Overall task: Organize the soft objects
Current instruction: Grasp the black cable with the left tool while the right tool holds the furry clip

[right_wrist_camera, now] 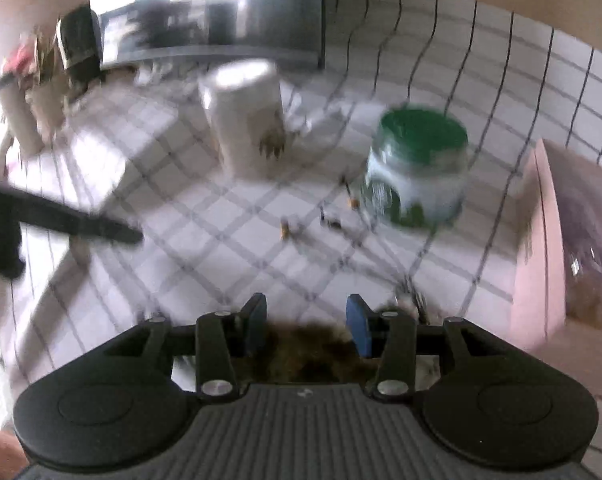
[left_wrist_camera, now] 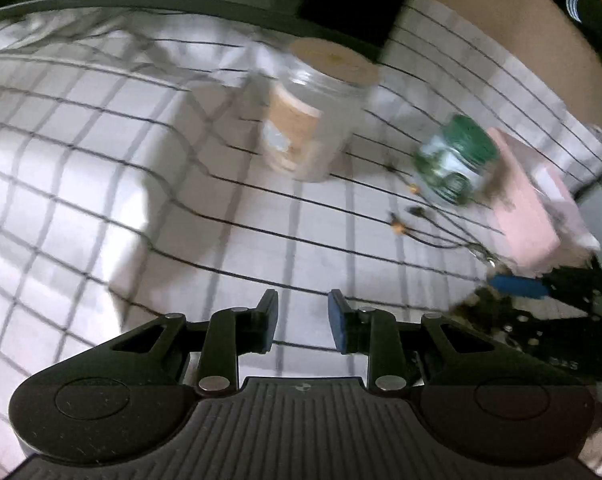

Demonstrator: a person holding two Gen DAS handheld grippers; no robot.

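Note:
A brown furry soft thing (right_wrist_camera: 313,348) lies on the checked cloth (right_wrist_camera: 205,264), low between the blue pads of my right gripper (right_wrist_camera: 307,320). The pads stand apart and do not visibly press on it. In the left wrist view the same fur (left_wrist_camera: 481,300) shows beside the right gripper (left_wrist_camera: 505,292) at the far right. A pink box (right_wrist_camera: 537,248) stands just right of that gripper, with clear plastic and more brown fur inside. My left gripper (left_wrist_camera: 303,316) hangs open over bare cloth (left_wrist_camera: 101,200) with nothing between its fingers. Its dark arm (right_wrist_camera: 81,224) enters the right wrist view from the left.
A glass jar with a cork lid (left_wrist_camera: 313,120) and a jar with a green lid (left_wrist_camera: 457,160) stand on the cloth beyond the grippers. A thin cord with orange beads (left_wrist_camera: 399,228) lies between them. The pink box (left_wrist_camera: 525,208) is at the cloth's right edge. Both views are blurred.

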